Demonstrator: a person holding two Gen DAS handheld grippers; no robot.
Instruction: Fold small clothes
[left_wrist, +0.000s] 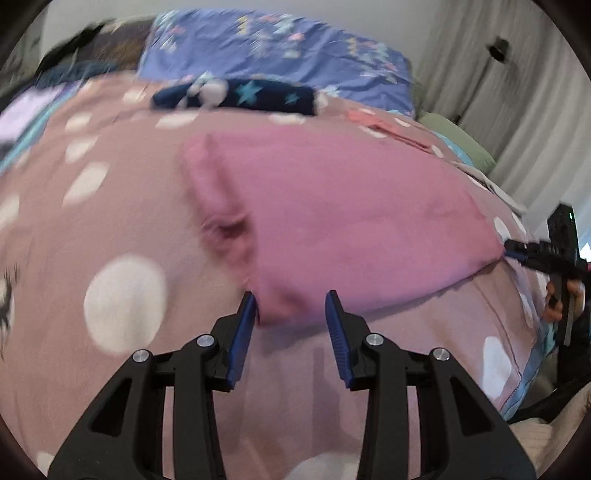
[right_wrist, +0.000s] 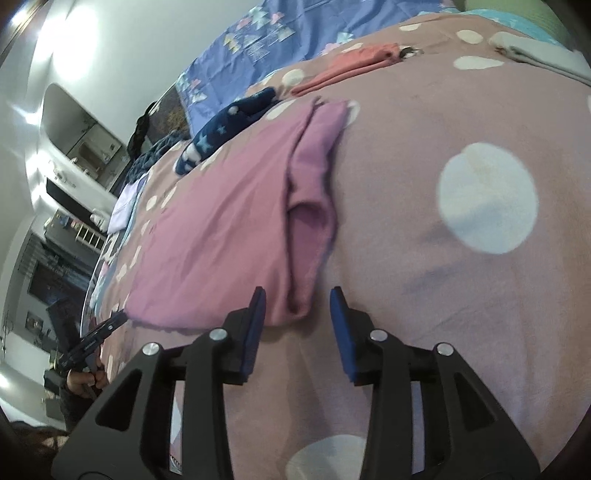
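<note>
We see a dusty-pink bedspread (left_wrist: 110, 229) with white dots filling the field under both grippers. On it, just ahead of the fingertips, lies the pink garment (left_wrist: 332, 221), folded flat, with a rolled sleeve or cuff along the edge that runs away from us, left of centre in the left wrist view and right of centre in the right wrist view. The left gripper (left_wrist: 290, 308) has its jaws spread, with the near corner of the garment lying in the gap; we cannot see either blue pad pressing on the cloth. The right gripper (right_wrist: 297, 304) is likewise spread, its jaws either side of the near end of the rolled fold, again with no visible pinch. Beyond the garment, further from the fingertips, we note a blue patterned pillow (left_wrist: 277, 48), then a navy piece with stars (left_wrist: 236, 96) and a smaller coral-coloured piece (right_wrist: 351, 62). A hand (right_wrist: 83, 380) holds the left gripper's handle at the bed's edge.
</note>
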